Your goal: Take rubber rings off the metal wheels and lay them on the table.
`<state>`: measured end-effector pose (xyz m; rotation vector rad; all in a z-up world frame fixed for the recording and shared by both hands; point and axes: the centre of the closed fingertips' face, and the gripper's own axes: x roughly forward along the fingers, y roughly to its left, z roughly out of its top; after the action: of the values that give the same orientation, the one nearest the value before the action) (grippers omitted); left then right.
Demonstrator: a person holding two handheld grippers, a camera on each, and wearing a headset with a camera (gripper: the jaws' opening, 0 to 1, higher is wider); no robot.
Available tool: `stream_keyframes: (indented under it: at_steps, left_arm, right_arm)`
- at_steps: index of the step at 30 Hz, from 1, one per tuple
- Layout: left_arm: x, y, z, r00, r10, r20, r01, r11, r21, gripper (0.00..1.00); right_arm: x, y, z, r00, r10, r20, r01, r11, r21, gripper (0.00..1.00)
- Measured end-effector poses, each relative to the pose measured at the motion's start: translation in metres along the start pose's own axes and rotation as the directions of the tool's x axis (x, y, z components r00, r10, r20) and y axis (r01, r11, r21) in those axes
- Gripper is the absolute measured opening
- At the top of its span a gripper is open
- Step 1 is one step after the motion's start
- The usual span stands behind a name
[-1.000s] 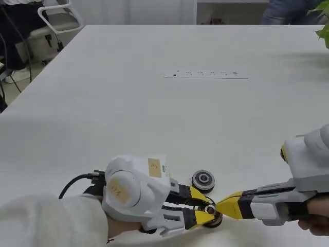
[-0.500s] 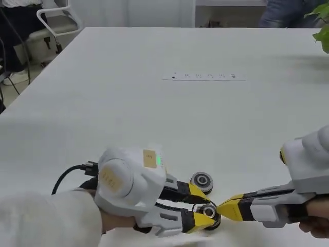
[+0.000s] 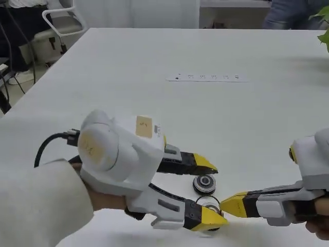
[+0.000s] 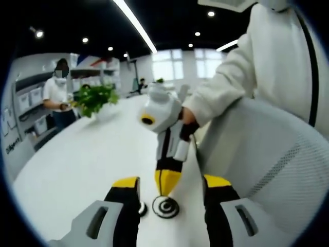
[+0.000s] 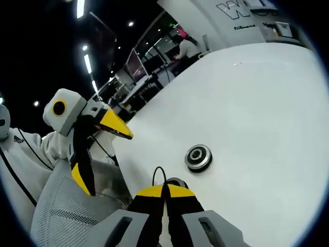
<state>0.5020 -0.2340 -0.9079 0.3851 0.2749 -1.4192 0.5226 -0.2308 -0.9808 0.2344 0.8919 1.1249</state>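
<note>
Two yellow-tipped grippers met at the near edge of the broad white table. The left gripper, a bulky white body trailing a black cable, had its fingers spread wide, one above the work and one below. Half a second before, they had been clamped on the nearer small round metal wheel, so that hold had been let go. The wheel lay on the table between the open fingers, partly hidden in the head view by the lower one.

The right gripper reached in from the right with its fingers pressed together, the tip right at the wheel's edge. In the right gripper view a thin black rubber ring stood up as a loop from between those closed fingers, so they seemed to be pinching it. Whether it had wholly left the wheel could not be told. With the wheel no longer steadied, either the ring was already loose enough to lift away and lay down, or the pull risked dragging the wheel along.

Just beyond, apart from the first, the second small round metal wheel rested untouched, its dark ring apparently in place. Far up the table lay a flat white strip with small dark marks. Past the far left corner stood a white-framed chair.
</note>
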Motion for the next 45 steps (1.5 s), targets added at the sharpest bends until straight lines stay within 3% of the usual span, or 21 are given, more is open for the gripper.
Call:
stream_keyframes:
  at_steps: [3,7,14,17,21,27,35,40,45]
  left_arm:
    - [-0.009,0.0,0.005,0.9998,0.013,-0.011,-0.013,1.0,0.028,0.55]
    - [-0.027,0.001,0.014,0.9988,0.05,0.002,-0.05,0.998,0.039,0.55]
    - [-0.063,0.009,0.007,0.9885,0.149,-0.024,-0.149,0.989,0.021,0.62]
    - [-0.077,0.01,0.006,0.9828,0.184,-0.015,-0.184,0.983,-0.002,0.65]
    - [-0.097,0.01,-0.001,0.97,0.242,-0.028,-0.242,0.97,-0.027,0.68]
    - [-0.124,0.011,-0.014,0.9387,0.343,-0.03,-0.345,0.935,-0.085,0.72]
    - [-0.141,0.004,-0.033,0.9063,0.421,-0.04,-0.422,0.893,-0.156,0.79]
    - [-0.14,-0.002,-0.044,0.8987,0.436,-0.05,-0.437,0.879,-0.193,0.81]
    - [-0.13,-0.009,-0.056,0.9042,0.421,-0.073,-0.426,0.876,-0.227,0.84]
  right_arm:
    - [-0.002,0.002,0.004,0.9998,0.005,0.017,-0.005,1.0,0.006,0.0]
    - [-0.004,0.006,0.007,0.9992,0.017,0.036,-0.017,1.0,0.004,0.0]
    - [-0.005,0.012,0.012,0.9979,0.038,0.052,-0.038,0.999,0.0,0.0]
    - [-0.005,0.013,0.013,0.9976,0.044,0.054,-0.044,0.999,-0.004,0.0]
    - [-0.006,0.016,0.014,0.9969,0.052,0.06,-0.052,0.999,-0.006,0.0]
    - [-0.006,0.016,0.016,0.9961,0.057,0.067,-0.057,0.998,0.0,0.0]
    - [-0.007,0.018,0.018,0.9951,0.06,0.079,-0.06,0.998,0.0,0.0]
    - [-0.01,0.019,0.023,0.9931,0.061,0.101,-0.062,0.998,0.007,0.0]
    - [-0.011,0.02,0.027,0.9912,0.062,0.117,-0.064,0.998,0.008,0.0]
